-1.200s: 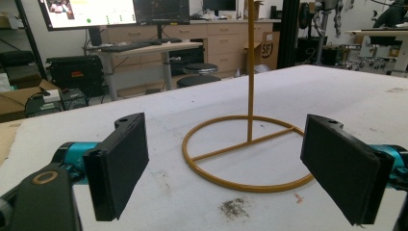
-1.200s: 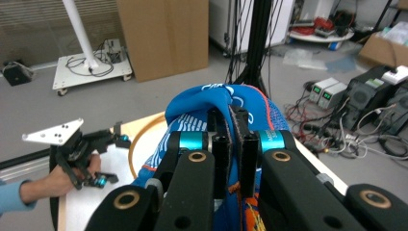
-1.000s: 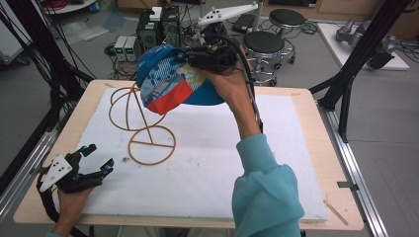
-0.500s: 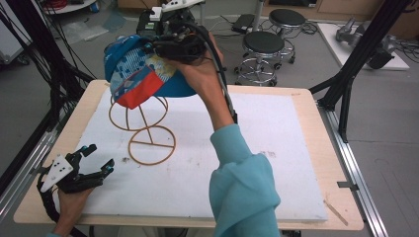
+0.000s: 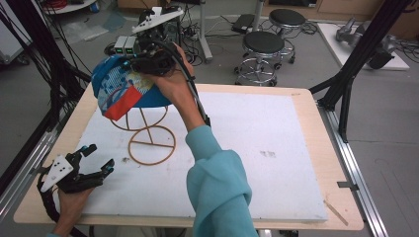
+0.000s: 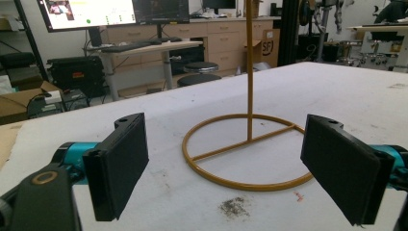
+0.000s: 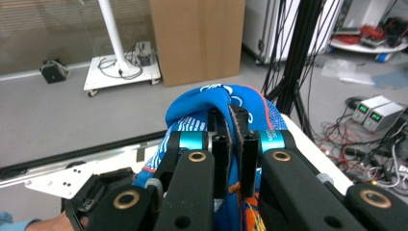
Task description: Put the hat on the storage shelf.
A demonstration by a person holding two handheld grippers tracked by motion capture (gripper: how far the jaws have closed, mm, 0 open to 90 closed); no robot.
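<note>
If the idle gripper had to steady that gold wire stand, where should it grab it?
Probably the thin upright rod, low down near the ring base. The left gripper rests open on the white table, level with the stand and facing it, so a straight level approach from its own side would put the rod between the jaws. The flat ring lies too close to the table to pinch.
</note>
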